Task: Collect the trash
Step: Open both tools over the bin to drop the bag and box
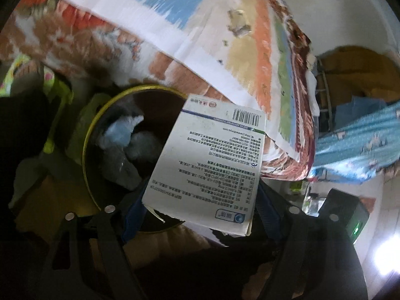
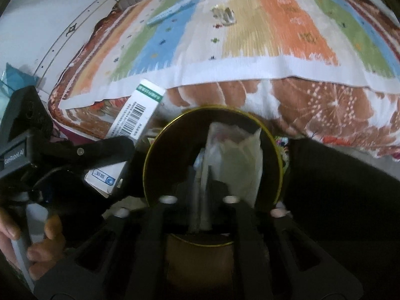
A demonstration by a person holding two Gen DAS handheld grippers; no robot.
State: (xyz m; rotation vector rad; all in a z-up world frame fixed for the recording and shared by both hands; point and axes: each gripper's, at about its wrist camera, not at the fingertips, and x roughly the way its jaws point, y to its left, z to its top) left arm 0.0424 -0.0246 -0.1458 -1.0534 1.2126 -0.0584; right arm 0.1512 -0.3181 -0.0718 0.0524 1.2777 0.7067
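A round bin with a yellow rim stands beside the bed and holds crumpled blue and grey tissues. A white medicine box hangs tilted over the bin's edge between the blue pads of my left gripper. The jaws stand wide, and a thin gap shows at the right pad. My right gripper points down into the bin with its jaws a little apart. A crumpled white wrapper sits at its tips, over the bin's mouth.
The bed's striped blanket overhangs the bin's far side. On it lie a light blue strip and a clear wrapper. A hand grips the left handle. Dark cloth lies right of the bin, blue cloth further off.
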